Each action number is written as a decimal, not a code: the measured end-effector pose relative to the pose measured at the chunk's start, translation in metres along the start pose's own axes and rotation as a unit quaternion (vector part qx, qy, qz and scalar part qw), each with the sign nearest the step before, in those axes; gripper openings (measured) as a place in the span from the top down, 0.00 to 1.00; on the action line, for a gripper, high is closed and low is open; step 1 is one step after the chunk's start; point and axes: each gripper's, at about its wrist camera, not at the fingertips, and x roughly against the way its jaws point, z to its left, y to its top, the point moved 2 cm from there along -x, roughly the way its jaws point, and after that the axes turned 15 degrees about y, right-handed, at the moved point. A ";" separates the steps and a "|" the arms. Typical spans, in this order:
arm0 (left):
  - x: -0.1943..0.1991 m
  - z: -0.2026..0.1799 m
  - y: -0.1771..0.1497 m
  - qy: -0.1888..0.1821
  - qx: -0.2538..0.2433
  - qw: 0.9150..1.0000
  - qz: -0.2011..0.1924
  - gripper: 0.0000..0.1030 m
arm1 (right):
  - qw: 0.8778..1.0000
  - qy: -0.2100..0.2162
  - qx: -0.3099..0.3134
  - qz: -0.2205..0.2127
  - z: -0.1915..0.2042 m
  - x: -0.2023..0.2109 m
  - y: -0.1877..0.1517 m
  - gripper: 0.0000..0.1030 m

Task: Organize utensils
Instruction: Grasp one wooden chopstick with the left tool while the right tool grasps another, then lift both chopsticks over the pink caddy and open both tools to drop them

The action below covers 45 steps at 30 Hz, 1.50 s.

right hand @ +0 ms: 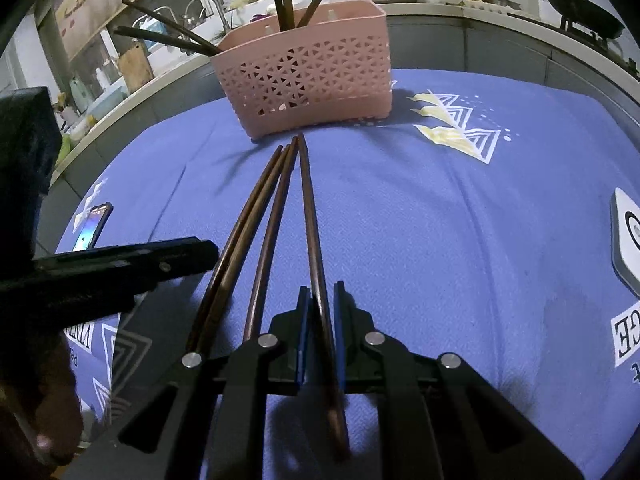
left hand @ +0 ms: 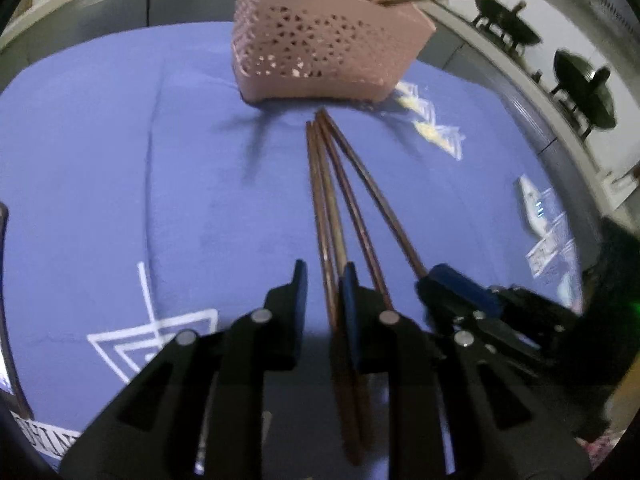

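Several brown chopsticks [left hand: 332, 200] lie side by side on the blue cloth, tips toward a pink perforated basket [left hand: 320, 48] that holds more chopsticks. My left gripper [left hand: 324, 280] is partly open, its jaws around the leftmost two sticks near their thick ends. My right gripper [right hand: 320, 300] has its jaws close around the rightmost chopstick [right hand: 310, 216], with a small gap showing on each side. The basket [right hand: 308, 76] also shows in the right wrist view, straight ahead. The right gripper appears at the right in the left wrist view [left hand: 460, 284].
A phone [right hand: 92, 226] lies at the cloth's left edge. A white device [right hand: 626, 236] sits at the right edge. A kitchen counter with a sink, bottles and a wok [right hand: 580, 4] runs behind the table. The left gripper's body [right hand: 100, 272] crosses the right wrist view.
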 end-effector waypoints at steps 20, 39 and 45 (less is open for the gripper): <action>0.002 0.010 -0.014 0.060 -0.056 0.996 -0.022 0.95 | 0.998 -0.025 0.037 0.035 -0.001 0.016 -0.020 0.94; -0.023 -0.001 0.034 0.063 -0.114 0.991 -0.026 0.96 | 0.990 -0.015 0.079 0.116 0.001 -0.053 0.075 0.92; 0.027 0.011 0.042 0.009 -0.080 0.993 -0.086 0.96 | 0.995 0.040 0.068 0.054 0.017 -0.014 0.087 0.95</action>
